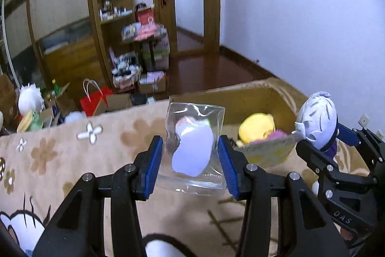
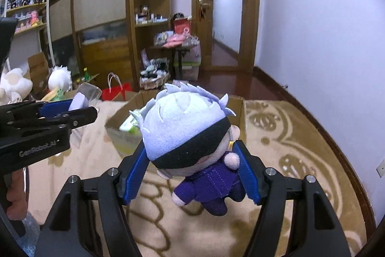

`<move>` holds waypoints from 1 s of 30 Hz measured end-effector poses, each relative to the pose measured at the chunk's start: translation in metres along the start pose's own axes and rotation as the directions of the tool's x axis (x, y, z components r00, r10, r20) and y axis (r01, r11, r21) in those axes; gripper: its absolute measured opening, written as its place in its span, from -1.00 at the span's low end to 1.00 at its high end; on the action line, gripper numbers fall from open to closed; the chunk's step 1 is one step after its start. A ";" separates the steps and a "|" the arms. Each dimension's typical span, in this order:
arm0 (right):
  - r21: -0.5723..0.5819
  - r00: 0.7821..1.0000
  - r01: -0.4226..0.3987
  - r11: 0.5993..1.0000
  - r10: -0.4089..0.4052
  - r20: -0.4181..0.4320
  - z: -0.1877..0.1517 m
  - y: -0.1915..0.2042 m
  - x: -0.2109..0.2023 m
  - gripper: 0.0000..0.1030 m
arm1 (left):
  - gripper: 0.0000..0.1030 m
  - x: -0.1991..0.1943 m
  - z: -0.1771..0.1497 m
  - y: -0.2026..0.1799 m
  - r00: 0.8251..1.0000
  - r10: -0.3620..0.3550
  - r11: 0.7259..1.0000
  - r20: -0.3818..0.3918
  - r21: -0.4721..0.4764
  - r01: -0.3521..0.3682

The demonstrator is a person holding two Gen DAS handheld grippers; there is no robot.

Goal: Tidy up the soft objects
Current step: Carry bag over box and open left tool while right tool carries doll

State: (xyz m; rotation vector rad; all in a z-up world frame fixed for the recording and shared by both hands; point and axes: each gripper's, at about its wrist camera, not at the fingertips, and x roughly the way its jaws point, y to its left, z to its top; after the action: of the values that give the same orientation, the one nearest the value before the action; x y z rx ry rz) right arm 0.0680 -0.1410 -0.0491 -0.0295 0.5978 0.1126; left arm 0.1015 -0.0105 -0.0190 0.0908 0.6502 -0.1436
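Lettering "GenRobot.AI" runs along the left gripper point(image 2: 79, 112) body; "DAS" marks the right gripper point(image 1: 322, 146). The left claw clamps a clear zip bag point(image 1: 195, 151) holding a pale plush, seal end toward the camera. The right claw grips a white-haired blindfolded doll point(image 2: 190, 143), head up-left, above the cardboard box point(image 2: 237, 110).

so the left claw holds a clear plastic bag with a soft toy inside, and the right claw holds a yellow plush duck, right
Not quite. The right claw holds a white-haired plush doll in a purple outfit, as the right wrist view shows. The left claw does hold the clear plastic bag.
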 end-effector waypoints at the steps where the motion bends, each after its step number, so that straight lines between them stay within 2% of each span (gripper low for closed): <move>1: 0.002 1.000 0.009 1.000 -0.009 0.009 0.003 -0.001 -0.001 0.42 | -0.12 0.000 0.003 -0.001 1.000 0.001 1.000 0.011 0.001 -0.001; 8: 0.016 0.998 0.043 0.999 -0.044 0.052 0.019 -0.008 0.007 0.42 | -0.11 0.011 0.024 -0.002 0.996 -0.001 1.000 0.091 0.024 -0.001; 15: 0.032 0.998 0.030 0.999 -0.032 0.053 0.026 -0.016 0.028 0.42 | -0.11 0.030 0.034 -0.002 0.993 -0.021 1.000 0.117 0.015 0.020; 19: 0.054 0.999 0.013 0.998 -0.016 0.052 0.029 -0.018 0.040 0.42 | -0.10 0.044 0.035 -0.003 0.994 -0.038 0.999 0.106 0.007 0.038; 24: 0.085 0.999 -0.022 0.996 0.018 0.041 0.029 -0.028 0.054 0.43 | -0.10 0.059 0.034 -0.012 0.994 -0.046 0.998 0.099 0.040 0.042; 30: 0.128 0.998 -0.062 0.990 0.059 0.021 0.023 -0.039 0.067 0.44 | -0.05 0.081 0.033 -0.025 0.996 -0.085 0.993 0.036 0.088 0.081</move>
State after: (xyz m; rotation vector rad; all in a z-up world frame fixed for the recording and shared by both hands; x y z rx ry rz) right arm 0.1401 -0.1719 -0.0684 0.1144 0.5882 0.1328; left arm 0.1810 -0.0478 -0.0430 0.1444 0.6084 -0.2532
